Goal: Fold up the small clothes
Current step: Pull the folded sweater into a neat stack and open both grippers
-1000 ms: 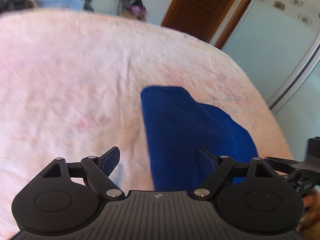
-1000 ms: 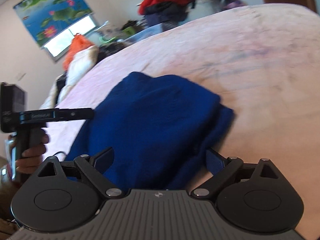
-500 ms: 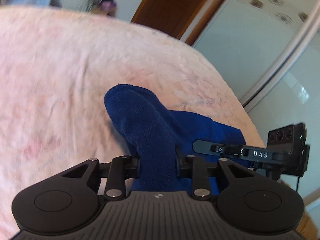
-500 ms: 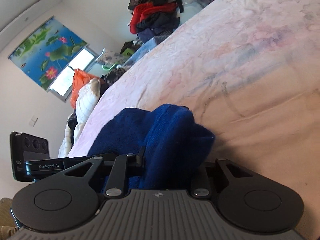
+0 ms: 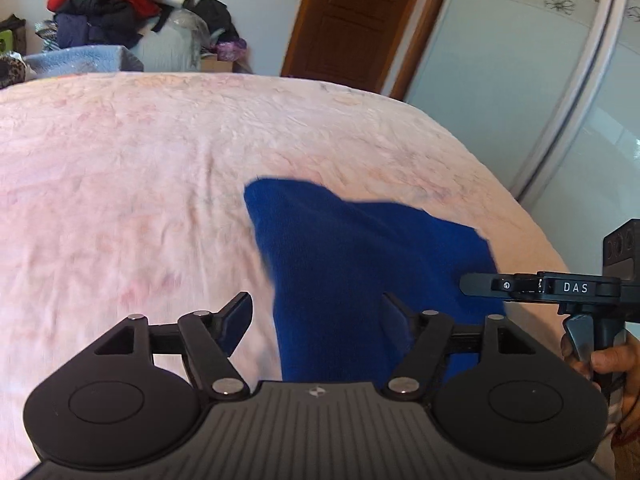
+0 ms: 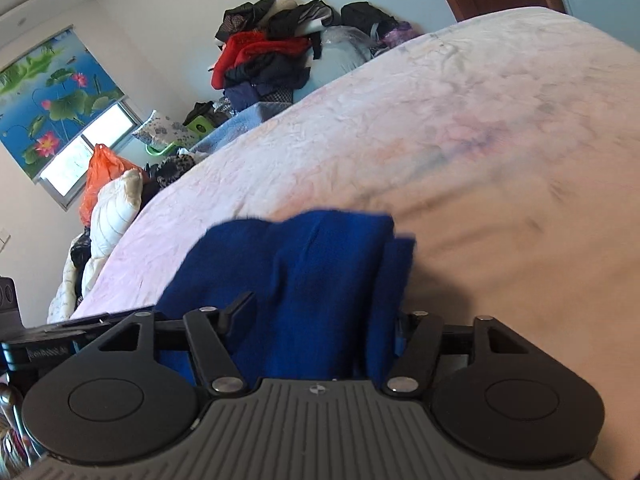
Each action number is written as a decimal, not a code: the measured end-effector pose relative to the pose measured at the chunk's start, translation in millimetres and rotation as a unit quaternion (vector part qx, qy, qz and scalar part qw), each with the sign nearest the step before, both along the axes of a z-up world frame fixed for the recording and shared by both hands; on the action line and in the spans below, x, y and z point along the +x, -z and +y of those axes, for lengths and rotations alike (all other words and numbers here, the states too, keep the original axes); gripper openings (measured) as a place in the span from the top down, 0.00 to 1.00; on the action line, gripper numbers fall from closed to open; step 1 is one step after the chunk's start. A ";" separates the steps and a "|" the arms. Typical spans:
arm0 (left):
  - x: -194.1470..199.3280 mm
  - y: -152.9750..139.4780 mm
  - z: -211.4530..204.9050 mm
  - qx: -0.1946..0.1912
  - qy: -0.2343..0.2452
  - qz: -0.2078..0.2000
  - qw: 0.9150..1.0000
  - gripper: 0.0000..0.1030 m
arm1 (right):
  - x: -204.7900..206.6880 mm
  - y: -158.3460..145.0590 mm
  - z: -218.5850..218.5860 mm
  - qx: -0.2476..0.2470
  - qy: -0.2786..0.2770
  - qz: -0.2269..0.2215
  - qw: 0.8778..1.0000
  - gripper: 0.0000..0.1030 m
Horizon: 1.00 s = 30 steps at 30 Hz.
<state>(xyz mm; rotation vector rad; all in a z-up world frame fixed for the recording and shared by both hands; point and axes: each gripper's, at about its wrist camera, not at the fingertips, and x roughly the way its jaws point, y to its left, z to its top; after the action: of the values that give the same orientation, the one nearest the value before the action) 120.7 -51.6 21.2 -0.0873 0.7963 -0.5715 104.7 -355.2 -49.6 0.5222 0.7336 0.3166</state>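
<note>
My left gripper (image 5: 318, 316) is spread wide, blue cloth (image 5: 360, 264) lying loose between the fingers. My right gripper (image 6: 324, 316) is spread too, cloth (image 6: 296, 280) bunched between its fingers, nothing pinched. Cloth sits on the pink bed (image 5: 140, 184). Clothes pile (image 6: 264, 60) beyond, door (image 5: 356, 20) far right.

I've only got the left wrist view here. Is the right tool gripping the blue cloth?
Observer: No. The right tool is open, with the blue cloth lying in the gap.
Operator: Is the cloth doubled on that side?
Observer: Yes, at its right edge a second layer pokes out beside the top one.
Operator: What's off the bed over there?
Observer: A white pillow and an orange bag sit just past the edge of the bed.
</note>
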 end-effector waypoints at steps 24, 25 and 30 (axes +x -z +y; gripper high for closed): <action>-124.4 18.8 12.2 0.047 -0.004 0.022 0.999 0.42 | -168.3 -26.6 93.1 -0.188 0.027 -0.082 0.978 0.32; -125.7 18.4 14.0 0.049 -0.007 0.022 0.999 0.42 | -168.1 -25.1 94.0 -0.181 0.025 -0.082 0.980 0.32; -131.7 23.1 22.3 0.067 -0.028 0.034 0.997 0.42 | -172.3 -26.2 97.2 -0.170 0.036 -0.060 0.983 0.30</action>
<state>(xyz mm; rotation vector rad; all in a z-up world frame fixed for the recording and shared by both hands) -11.0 -29.3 -1.9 -0.0063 0.8927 -0.4624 -67.6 -258.1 -23.5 0.2025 0.6328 0.1488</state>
